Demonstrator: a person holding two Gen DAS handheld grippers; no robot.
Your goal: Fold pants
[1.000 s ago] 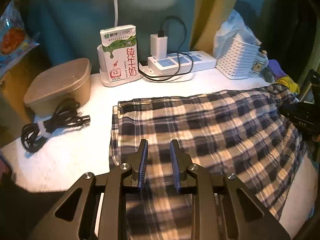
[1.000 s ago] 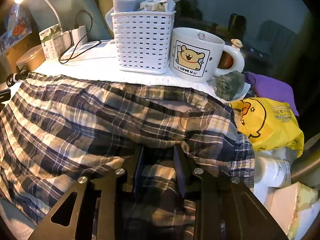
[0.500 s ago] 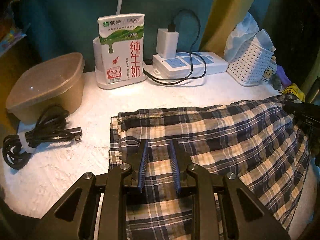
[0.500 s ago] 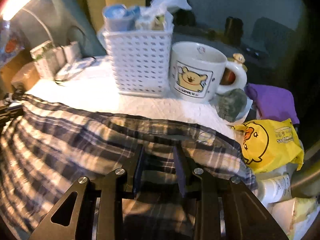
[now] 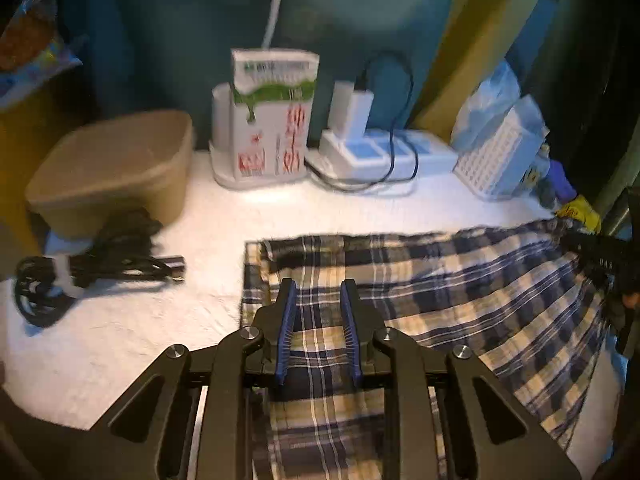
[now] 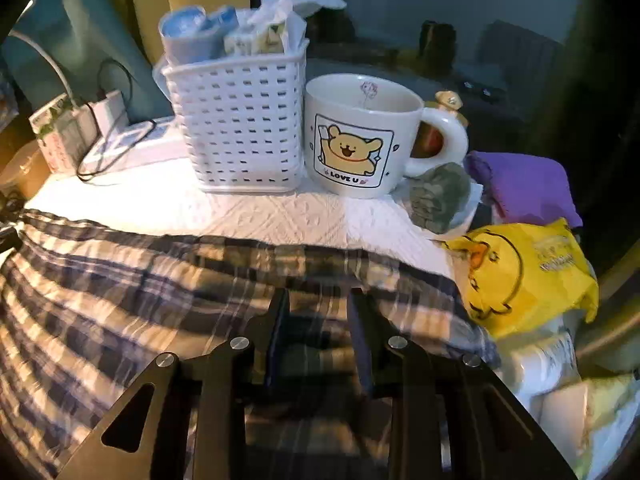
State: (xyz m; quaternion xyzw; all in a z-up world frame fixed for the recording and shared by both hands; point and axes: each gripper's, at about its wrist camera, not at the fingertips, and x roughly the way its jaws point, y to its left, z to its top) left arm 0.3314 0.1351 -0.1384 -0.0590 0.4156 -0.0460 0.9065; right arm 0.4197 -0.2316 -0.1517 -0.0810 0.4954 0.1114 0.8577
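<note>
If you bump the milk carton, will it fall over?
Probably it would tip fairly easily: the milk carton stands tall and narrow. The white holder it leans on at the back may steady it a bit. Whether it is full or empty, so heavy or light, cannot be told.
</note>
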